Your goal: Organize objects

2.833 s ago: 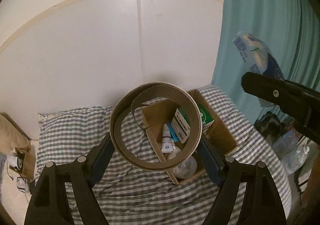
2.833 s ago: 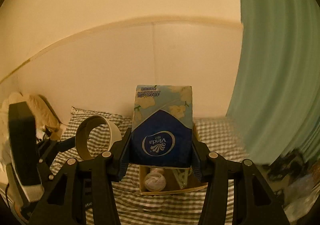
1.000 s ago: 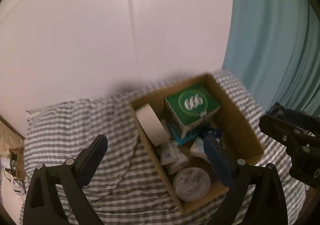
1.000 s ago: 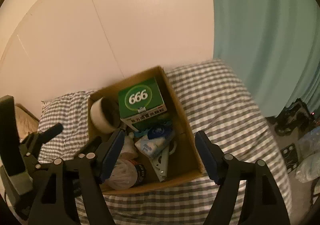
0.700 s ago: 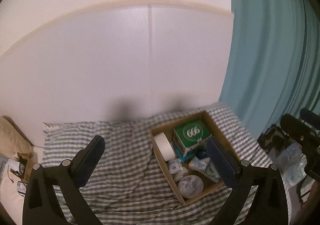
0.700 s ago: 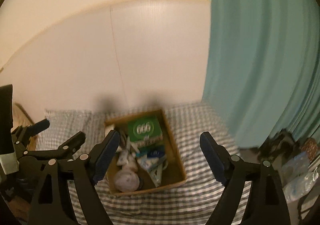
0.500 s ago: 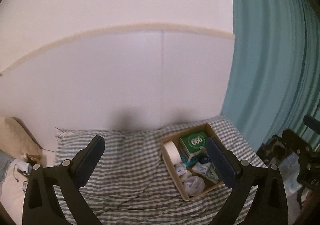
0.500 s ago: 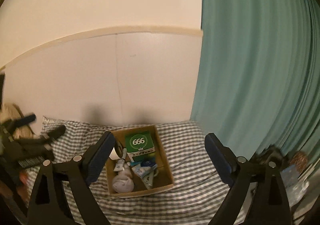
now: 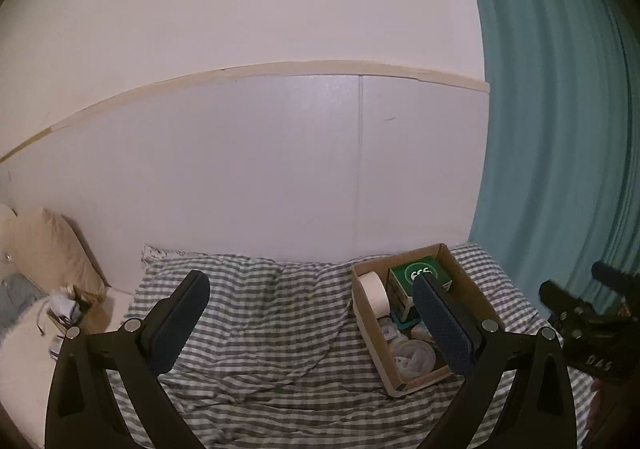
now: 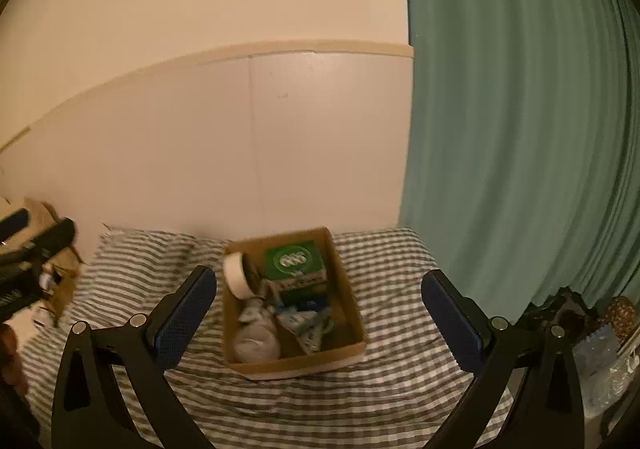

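An open cardboard box [image 9: 474, 285] [image 10: 298, 367] sits on the striped bed. In it are a green "666" carton [image 9: 420, 273] [image 10: 296, 259], a roll of tape [image 9: 374, 291] [image 10: 236, 275], a blue-and-white tissue pack [image 10: 304, 319] and a white bundle [image 9: 412, 355] [image 10: 256, 341]. My left gripper [image 9: 310, 281] hangs open and empty, well back from the box and to its left. My right gripper [image 10: 318, 275] is also back from the box, jaws opening wide with nothing between them. Each gripper shows at the edge of the other's view: the right gripper [image 9: 580, 321], the left gripper [image 10: 32, 245].
The grey-and-white striped sheet [image 9: 260, 321] covers the bed against a white wall panel [image 9: 280, 169]. A teal curtain [image 10: 520, 149] hangs at the right, with bags and clutter [image 10: 600, 341] below it. A beige pillow [image 9: 44, 245] and small items lie at the left.
Both grippers let go of the tape roll and the tissue pack, which now lie in the box, and have drawn back and up. The box looks smaller; the right jaws stand wider.
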Tool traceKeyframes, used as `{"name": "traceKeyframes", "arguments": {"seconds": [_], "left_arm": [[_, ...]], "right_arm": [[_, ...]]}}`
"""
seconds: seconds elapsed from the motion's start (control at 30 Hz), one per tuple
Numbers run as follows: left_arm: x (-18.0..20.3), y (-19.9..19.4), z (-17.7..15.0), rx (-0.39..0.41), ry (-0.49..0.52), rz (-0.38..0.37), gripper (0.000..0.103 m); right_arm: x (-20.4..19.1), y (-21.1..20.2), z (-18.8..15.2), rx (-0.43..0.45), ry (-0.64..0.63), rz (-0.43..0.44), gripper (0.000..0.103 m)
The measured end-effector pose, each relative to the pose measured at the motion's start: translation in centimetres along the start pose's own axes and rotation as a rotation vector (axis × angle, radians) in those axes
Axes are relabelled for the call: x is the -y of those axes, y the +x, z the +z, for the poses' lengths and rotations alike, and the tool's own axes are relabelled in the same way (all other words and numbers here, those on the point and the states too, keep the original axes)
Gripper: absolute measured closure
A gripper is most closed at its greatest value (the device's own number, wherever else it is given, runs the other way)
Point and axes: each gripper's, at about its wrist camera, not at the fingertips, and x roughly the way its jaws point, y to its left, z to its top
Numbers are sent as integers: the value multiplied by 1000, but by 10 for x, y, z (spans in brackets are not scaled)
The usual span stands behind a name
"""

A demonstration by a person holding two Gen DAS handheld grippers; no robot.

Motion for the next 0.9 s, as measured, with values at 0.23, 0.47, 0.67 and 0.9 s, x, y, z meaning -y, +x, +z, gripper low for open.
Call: {"name": "traceKeyframes", "arguments": {"seconds": [0.23, 0.47, 0.67, 0.9], "left_arm": [[15, 15, -21, -8, 73, 16, 0], [2, 26, -36, -83, 10, -14, 0], [-3, 24, -41, -87, 16, 4, 0], [1, 26, -44, -97, 29, 0, 0]], "right_arm": [[-4, 24, -32, -20, -38, 19, 0], [-10, 25, -37, 2, -69, -1, 0], [-11, 30, -39, -11, -66, 8, 0], [-9, 32, -41, -19, -59, 12, 0]]}}
